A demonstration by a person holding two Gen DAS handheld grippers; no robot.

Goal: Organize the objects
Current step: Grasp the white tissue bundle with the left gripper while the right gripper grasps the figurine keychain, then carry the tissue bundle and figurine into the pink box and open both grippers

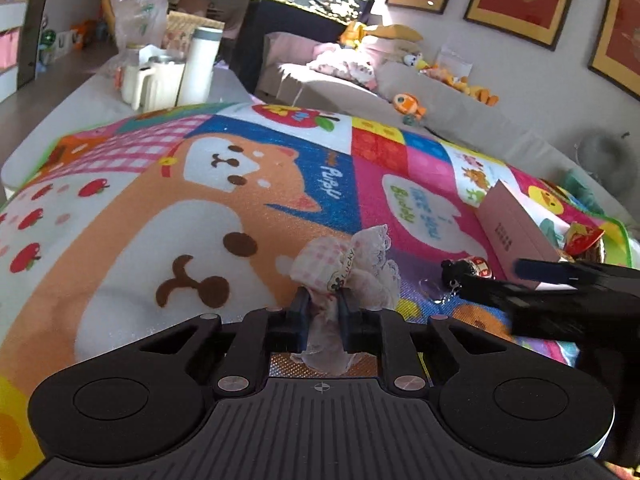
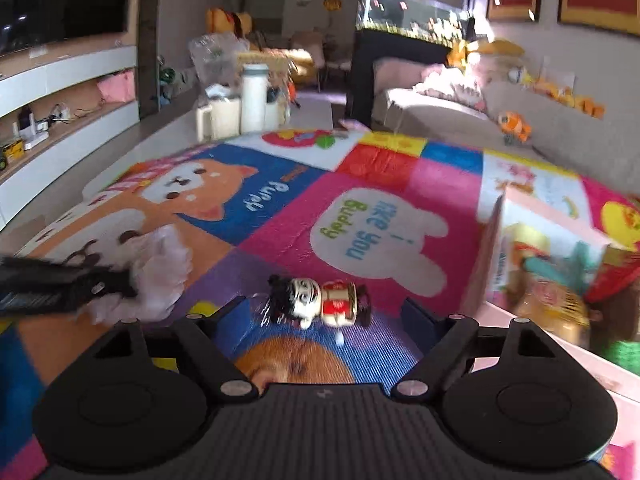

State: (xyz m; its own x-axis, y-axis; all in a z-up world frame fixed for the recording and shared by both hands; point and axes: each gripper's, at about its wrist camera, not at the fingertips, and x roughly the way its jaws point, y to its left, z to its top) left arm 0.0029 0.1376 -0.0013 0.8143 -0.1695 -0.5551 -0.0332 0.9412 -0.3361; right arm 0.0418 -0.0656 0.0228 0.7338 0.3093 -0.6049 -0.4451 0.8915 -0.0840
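Between left gripper (image 1: 323,294) fingers, lace bow (image 1: 352,268) half hidden.

light: daylight from rear, ceiling spots | blur: right view smeared | edges: fisheye-bent, dim corners

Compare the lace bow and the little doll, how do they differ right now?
The lace bow is soft pink-and-white fabric; the doll is a hard black, white and red figure. The left gripper is shut on the bow; the doll lies loose between the right gripper's open jaws. Both are over the mat.
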